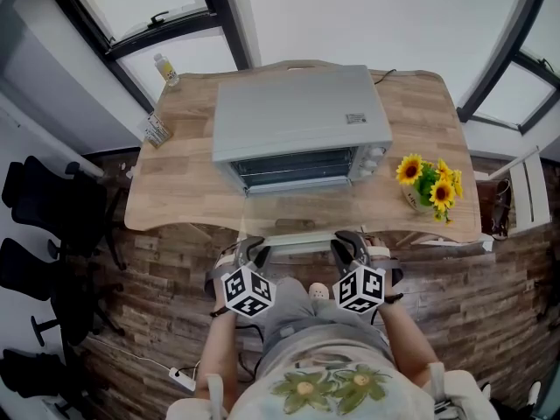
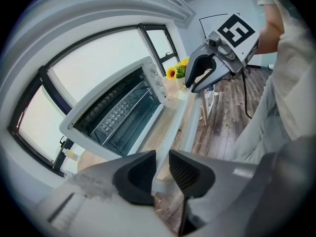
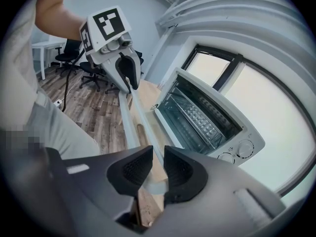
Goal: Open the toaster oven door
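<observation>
A silver toaster oven point(image 1: 302, 125) stands on the wooden table point(image 1: 175, 191), and its glass door point(image 1: 297, 210) is folded down flat toward me, so the rack inside shows. The door's pale handle bar point(image 1: 297, 239) runs along the table's near edge. My left gripper point(image 1: 254, 254) holds the bar's left end and my right gripper point(image 1: 348, 250) its right end. In the left gripper view the bar point(image 2: 192, 112) passes between the left gripper's point(image 2: 162, 157) dark pads. In the right gripper view the bar point(image 3: 126, 117) is pinched by the right gripper point(image 3: 158, 157).
A pot of sunflowers point(image 1: 430, 185) sits right of the oven. Two small bottles point(image 1: 166, 70) point(image 1: 157, 129) stand at the table's far left. Black office chairs point(image 1: 35, 199) are on the wood floor to the left. Windows lie behind the table.
</observation>
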`<state>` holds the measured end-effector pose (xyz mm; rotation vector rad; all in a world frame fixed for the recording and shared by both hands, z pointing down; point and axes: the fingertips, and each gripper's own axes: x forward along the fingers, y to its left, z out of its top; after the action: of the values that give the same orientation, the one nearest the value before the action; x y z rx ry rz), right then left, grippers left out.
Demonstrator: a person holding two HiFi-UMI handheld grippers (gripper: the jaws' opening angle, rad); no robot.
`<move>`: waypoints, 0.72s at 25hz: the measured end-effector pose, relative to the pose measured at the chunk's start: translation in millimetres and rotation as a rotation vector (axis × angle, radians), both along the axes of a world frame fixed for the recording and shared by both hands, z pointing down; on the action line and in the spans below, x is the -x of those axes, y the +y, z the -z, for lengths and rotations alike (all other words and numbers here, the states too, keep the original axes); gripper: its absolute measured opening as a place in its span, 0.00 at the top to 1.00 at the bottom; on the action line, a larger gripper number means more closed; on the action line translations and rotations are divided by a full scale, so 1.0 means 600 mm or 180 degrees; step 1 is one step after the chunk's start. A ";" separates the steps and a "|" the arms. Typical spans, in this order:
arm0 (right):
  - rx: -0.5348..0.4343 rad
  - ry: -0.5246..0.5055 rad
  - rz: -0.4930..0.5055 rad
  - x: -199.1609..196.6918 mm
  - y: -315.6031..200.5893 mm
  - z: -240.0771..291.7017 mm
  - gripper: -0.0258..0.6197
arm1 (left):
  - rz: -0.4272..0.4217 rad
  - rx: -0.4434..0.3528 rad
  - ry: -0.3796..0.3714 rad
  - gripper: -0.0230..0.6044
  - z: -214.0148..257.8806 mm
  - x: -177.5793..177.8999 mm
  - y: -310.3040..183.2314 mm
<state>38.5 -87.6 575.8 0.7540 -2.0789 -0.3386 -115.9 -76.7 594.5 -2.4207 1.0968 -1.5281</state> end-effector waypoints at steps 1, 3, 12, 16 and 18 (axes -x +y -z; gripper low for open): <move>0.0011 0.0006 0.0001 0.000 0.001 -0.002 0.84 | -0.0001 0.0013 -0.0002 0.81 -0.002 0.000 0.001; 0.0034 0.0021 0.0001 0.000 0.004 -0.008 0.84 | -0.0002 0.0035 -0.0004 0.81 -0.007 -0.001 0.004; 0.0096 0.0075 0.0011 -0.001 0.012 -0.023 0.84 | 0.0009 0.0075 0.0001 0.81 -0.022 -0.001 0.013; 0.0116 0.0094 0.0017 -0.001 0.014 -0.027 0.84 | 0.0005 0.0101 -0.0006 0.81 -0.026 -0.001 0.015; 0.0131 0.0102 0.0022 -0.002 0.015 -0.030 0.84 | 0.0005 0.0116 -0.0013 0.81 -0.029 -0.002 0.017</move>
<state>39.6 -78.3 593.9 0.7127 -2.0526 -0.3087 -114.8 -66.7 611.8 -2.4393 1.0800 -1.5665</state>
